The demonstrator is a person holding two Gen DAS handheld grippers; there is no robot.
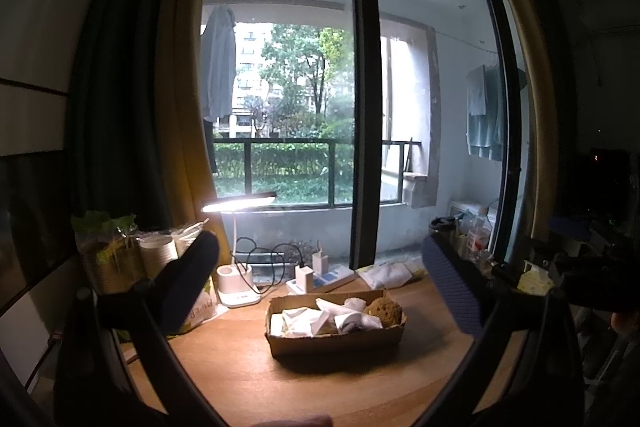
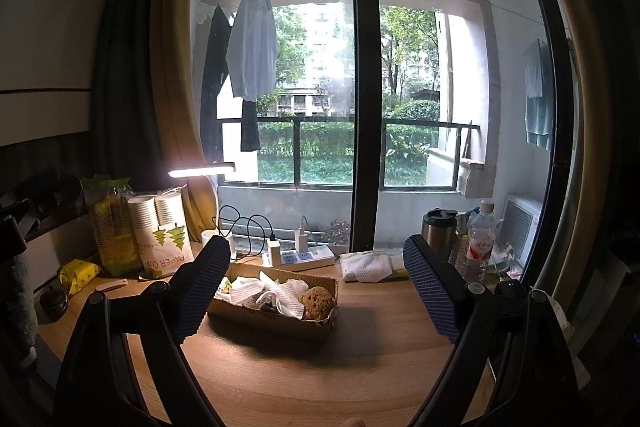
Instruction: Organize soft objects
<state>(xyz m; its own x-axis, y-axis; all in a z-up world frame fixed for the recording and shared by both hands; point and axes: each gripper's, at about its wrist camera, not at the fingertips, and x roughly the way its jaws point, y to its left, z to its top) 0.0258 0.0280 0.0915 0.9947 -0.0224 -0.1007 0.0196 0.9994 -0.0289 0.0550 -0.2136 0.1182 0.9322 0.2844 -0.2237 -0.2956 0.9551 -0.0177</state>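
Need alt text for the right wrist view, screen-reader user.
An open cardboard box on a wooden desk holds white cloths and a brown sponge, framed by the open right gripper, which holds nothing. Behind it are a power strip, a lit desk lamp, paper cup sleeves and a balcony window.

My left gripper (image 1: 320,291) has two black linkage arms with round pivot screws, each ending in a broad finger pad (image 1: 452,291) of dark blue, finely ribbed rubber. My right gripper (image 2: 316,287) is built the same: black struts, blue textured pads (image 2: 430,291), and small dark bolts at the joints.
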